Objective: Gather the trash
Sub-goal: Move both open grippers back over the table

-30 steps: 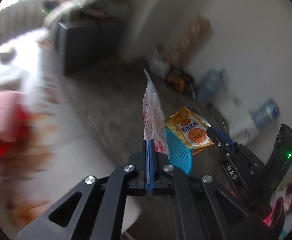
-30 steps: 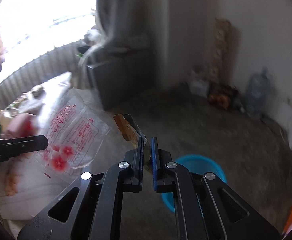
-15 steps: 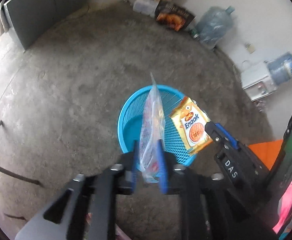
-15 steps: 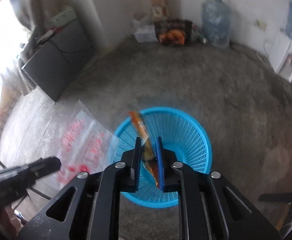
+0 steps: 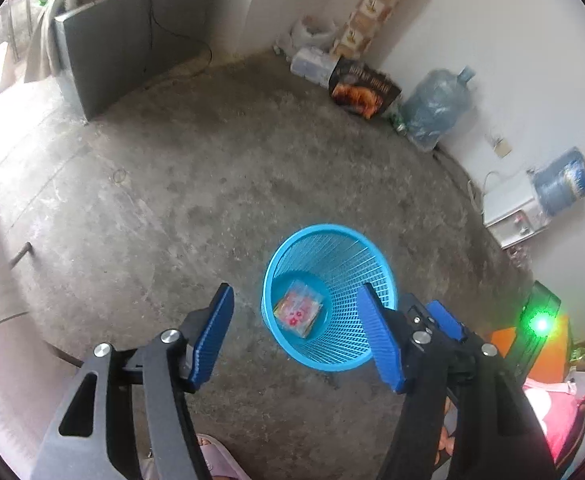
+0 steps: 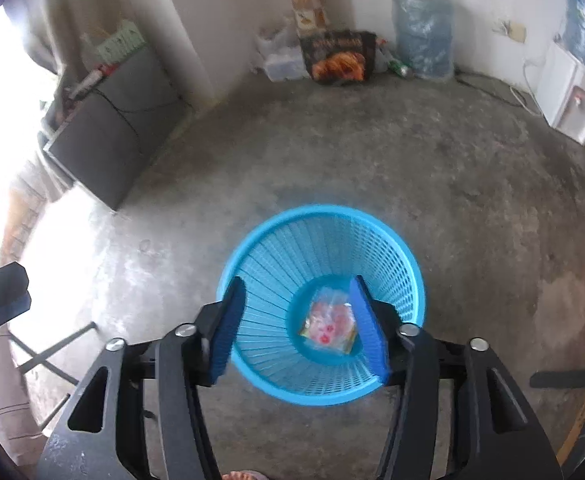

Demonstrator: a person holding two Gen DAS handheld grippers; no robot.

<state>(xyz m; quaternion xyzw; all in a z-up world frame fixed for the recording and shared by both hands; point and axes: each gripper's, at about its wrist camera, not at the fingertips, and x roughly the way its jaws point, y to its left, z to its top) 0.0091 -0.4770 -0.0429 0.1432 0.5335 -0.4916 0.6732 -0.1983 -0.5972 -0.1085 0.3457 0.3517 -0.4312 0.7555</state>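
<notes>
Below both grippers, a clear red-printed plastic wrapper (image 6: pixel 329 325) lay flat on the bottom of a blue mesh plastic basket (image 6: pixel 406 258); left gripper (image 5: pixel 298 340) and right gripper (image 6: pixel 300 322) jaws were spreading, empty, right one nearer above it

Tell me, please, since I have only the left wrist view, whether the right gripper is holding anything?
Observer: No. In the right wrist view the right gripper has nothing between its pads, and its jaws are opening.
Operator: Thank you. Is it lined up with the basket?
Observer: Yes. The blue basket sits directly ahead of it. The basket's bottom shows between the two fingers, and a clear flowered wrapper lies there.
</notes>
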